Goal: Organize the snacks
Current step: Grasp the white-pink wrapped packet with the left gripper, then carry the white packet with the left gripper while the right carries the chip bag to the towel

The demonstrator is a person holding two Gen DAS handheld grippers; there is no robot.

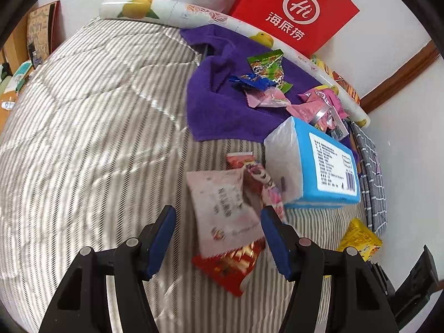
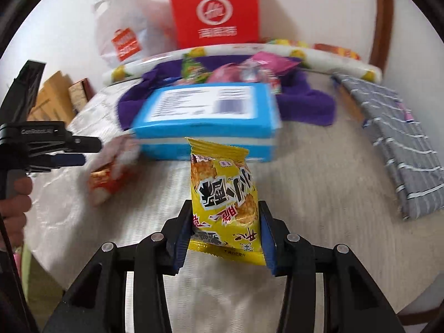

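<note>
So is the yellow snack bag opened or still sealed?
Sealed, it seems: the yellow snack bag looks puffy, both crimped ends intact, pinched between the right hand-held gripper's blue pads.

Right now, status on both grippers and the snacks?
Right gripper shut on yellow pack. Left gripper open around pink-red pack, pads not pressing. Blue box just ahead.

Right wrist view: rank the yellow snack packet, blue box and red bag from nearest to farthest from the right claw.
1. Yellow snack packet, clamped in the right claw.
2. Blue box, just behind it.
3. Red bag, upright at the back by the wall.
</note>
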